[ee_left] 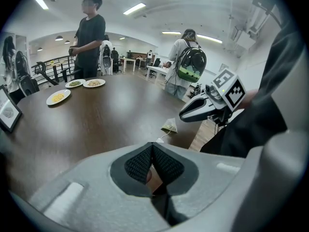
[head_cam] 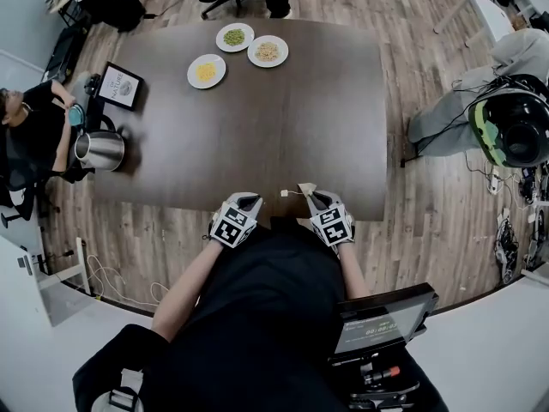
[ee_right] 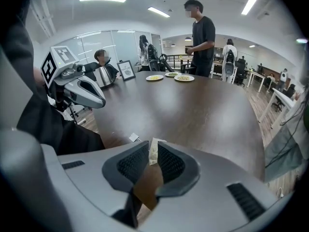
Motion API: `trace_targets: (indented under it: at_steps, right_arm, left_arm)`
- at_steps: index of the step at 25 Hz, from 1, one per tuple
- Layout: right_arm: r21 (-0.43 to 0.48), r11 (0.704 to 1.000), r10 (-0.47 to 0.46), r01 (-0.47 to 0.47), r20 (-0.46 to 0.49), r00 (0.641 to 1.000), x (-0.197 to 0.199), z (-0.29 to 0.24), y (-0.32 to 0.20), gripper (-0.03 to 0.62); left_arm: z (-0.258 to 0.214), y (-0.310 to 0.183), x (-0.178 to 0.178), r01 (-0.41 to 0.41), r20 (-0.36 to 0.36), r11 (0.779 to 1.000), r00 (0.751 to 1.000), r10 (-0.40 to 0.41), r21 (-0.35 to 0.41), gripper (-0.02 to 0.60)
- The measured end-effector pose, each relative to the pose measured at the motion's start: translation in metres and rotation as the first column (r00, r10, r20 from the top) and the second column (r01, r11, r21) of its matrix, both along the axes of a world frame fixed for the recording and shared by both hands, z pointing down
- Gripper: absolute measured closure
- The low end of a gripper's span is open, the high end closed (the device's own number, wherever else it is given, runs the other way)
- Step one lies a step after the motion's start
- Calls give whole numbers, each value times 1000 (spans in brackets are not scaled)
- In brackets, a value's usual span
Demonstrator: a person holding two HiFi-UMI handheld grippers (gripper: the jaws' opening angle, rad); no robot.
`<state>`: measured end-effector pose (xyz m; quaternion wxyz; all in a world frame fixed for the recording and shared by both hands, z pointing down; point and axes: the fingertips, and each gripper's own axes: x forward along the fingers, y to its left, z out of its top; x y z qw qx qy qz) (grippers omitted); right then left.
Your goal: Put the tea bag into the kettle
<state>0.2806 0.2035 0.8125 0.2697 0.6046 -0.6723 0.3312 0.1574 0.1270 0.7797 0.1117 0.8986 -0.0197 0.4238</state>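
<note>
Both right gripper [head_cam: 312, 195] jaws straddle the tea bag [ee_right: 153, 151], not yet pinching; left gripper [ee_left: 151, 152] clenched empty. Next: pinch, lift, carry leftward to the kettle [head_cam: 101, 149].

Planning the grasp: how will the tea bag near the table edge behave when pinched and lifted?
The tea bag looks like a small thin pouch, so probably very light and easily crushed. Its string and tag lie loose, so they will likely dangle when lifted.
</note>
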Motion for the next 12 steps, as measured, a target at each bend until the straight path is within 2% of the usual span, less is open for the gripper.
trace_targets:
  at_steps: [3, 12]
  right_arm:
    - [-33, 999, -9, 10, 15, 1000, -2, 6, 2, 487]
    - [-78, 997, -16, 18, 26, 1000, -7, 26, 0, 457]
  left_arm:
    - [-1, 1, 0, 2, 3, 1000, 1000, -2, -2, 578]
    - [0, -4, -7, 20, -2, 1000, 1000, -20, -1, 578]
